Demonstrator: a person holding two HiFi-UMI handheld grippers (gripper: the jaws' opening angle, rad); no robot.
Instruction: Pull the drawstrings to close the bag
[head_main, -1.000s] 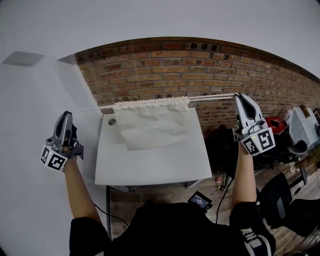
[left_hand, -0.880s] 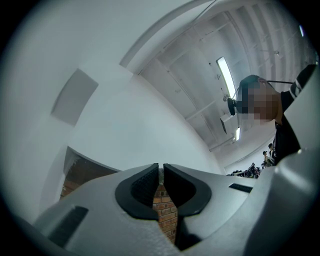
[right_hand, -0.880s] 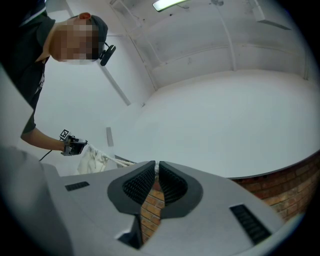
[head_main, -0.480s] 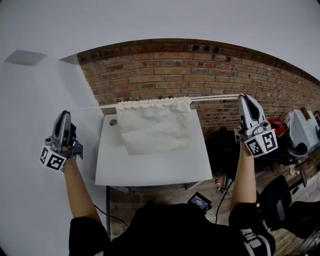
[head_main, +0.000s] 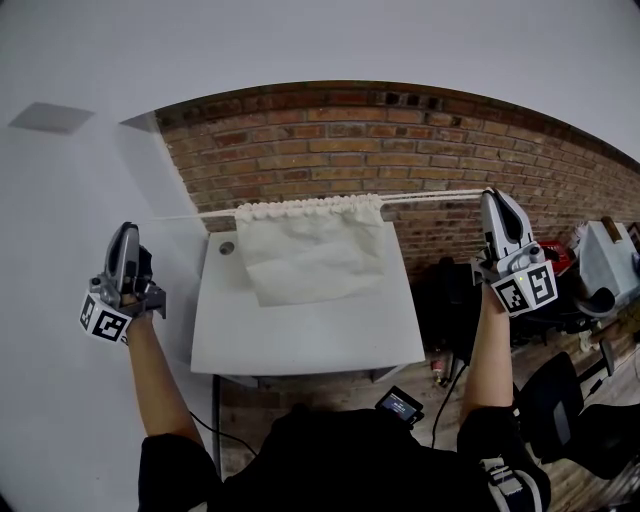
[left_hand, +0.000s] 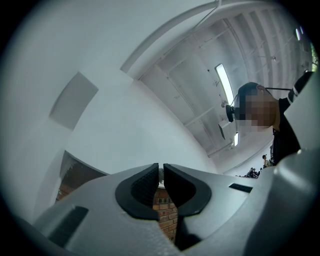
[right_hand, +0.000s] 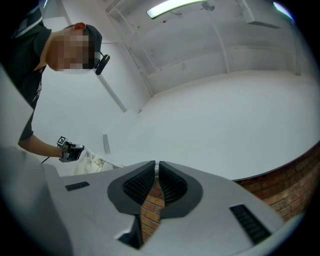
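Broadly, a red brick wall (head_main: 400, 150) runs across the back, and a white rectangular table (head_main: 310, 335) stands in front of it. A cream cloth drawstring bag (head_main: 315, 255) hangs over the table's far half, its mouth gathered into a ruffled band; whether its lower edge rests on the tabletop cannot be told. From that band the thin pale left cord (head_main: 190, 216) and the thicker cream right cord (head_main: 430, 195) stretch taut outward, almost level. The left gripper (head_main: 126, 230), held out wide of the table, has its jaws pinched narrowly on the left cord's end. The right gripper (head_main: 491, 195), equally wide, clamps the right cord between nearly closed jaws.
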